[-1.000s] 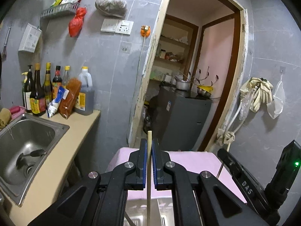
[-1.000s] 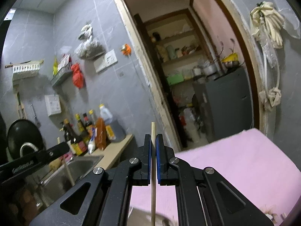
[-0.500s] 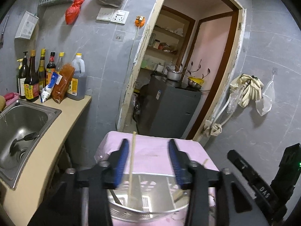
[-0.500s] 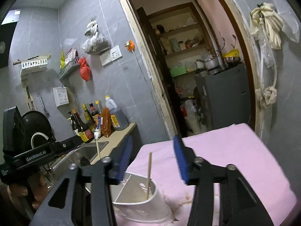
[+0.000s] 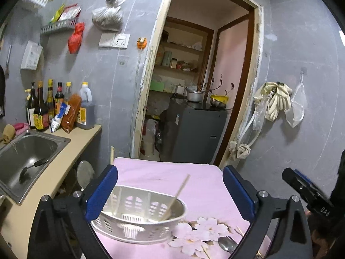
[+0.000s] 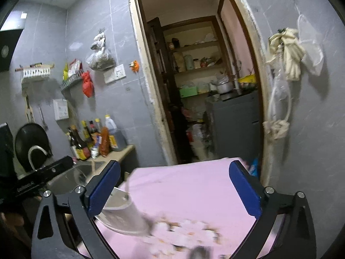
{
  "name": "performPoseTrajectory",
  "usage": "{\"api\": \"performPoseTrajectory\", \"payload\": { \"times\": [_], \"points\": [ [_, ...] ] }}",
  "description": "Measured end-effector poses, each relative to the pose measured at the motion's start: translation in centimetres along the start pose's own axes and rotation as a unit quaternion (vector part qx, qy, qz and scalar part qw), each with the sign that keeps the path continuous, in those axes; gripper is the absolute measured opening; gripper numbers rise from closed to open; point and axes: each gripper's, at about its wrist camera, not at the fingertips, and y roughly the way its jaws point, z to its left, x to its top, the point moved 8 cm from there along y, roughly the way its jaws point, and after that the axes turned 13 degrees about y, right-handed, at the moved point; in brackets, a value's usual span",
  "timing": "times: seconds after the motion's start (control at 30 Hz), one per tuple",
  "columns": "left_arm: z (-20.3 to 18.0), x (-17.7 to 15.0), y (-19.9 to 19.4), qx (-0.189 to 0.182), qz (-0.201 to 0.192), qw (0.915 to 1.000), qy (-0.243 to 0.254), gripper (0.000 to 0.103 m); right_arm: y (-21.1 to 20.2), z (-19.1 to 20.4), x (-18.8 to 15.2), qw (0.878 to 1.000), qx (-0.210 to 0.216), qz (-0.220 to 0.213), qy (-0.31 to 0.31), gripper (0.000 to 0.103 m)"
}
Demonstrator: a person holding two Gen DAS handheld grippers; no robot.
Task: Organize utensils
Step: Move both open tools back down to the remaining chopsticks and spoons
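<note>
Grey tiled walls enclosed a small kitchen, and a table (image 5: 204, 185) draped in a pink flowered cloth filled the lower middle of both views. On that table sat a white slotted utensil basket (image 5: 138, 218), the landmark for everything else.

One wooden chopstick (image 5: 175, 196) leaned inside the basket, its tip angled up toward the basket's right. A second chopstick (image 5: 112, 155) stood nearly upright at the basket's left end, its top showing above the nearer blue pad. In front of the basket and to its right, a metal spoon (image 5: 226, 245) lay on the cloth among the printed flowers, with more thin sticks (image 5: 241, 231) lying just beside it.

Left gripper (image 5: 170, 191) hovered just in front of the basket, its jaws having just been opening, now spread wide with nothing pinched between them; the basket showed through the gap. Right gripper (image 6: 174, 191) also had jaws that had just been opening, spread wide and gripping nothing; in its blurred view the basket (image 6: 123, 215) sat low to the left, partly behind its left finger.

Left of the basket ran a beige counter (image 5: 71, 149) with a steel sink (image 5: 23, 157) and a row of sauce bottles (image 5: 54, 105). Behind the basket an open doorway (image 5: 200, 86) showed shelves and a dark grey cabinet (image 5: 194, 133).
</note>
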Motion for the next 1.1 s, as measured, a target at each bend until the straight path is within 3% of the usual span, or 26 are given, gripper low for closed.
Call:
{"api": "performPoseTrajectory", "payload": {
  "times": [0.23,0.47,0.8,1.1],
  "points": [
    [-4.8,-1.5,-0.8,0.032,-0.011,0.9983,0.047,0.1,-2.3,-5.2,0.2,0.999,-0.033,0.017,-0.035,0.102],
    [-7.9,-6.3,1.4,0.023,0.063,0.9967,0.045,0.1,-1.8,-10.7,-1.5,0.996,-0.061,0.049,-0.032,0.102],
    [-9.5,-13.7,4.9,0.01,0.17,0.9851,0.023,0.1,2.5,-15.0,-8.5,0.987,-0.067,0.142,-0.032,0.102],
    [-9.8,-17.2,6.5,-0.01,0.219,0.9756,-0.001,0.097,5.5,-16.9,-13.0,0.978,-0.048,0.203,-0.002,0.101]
  ]
}}
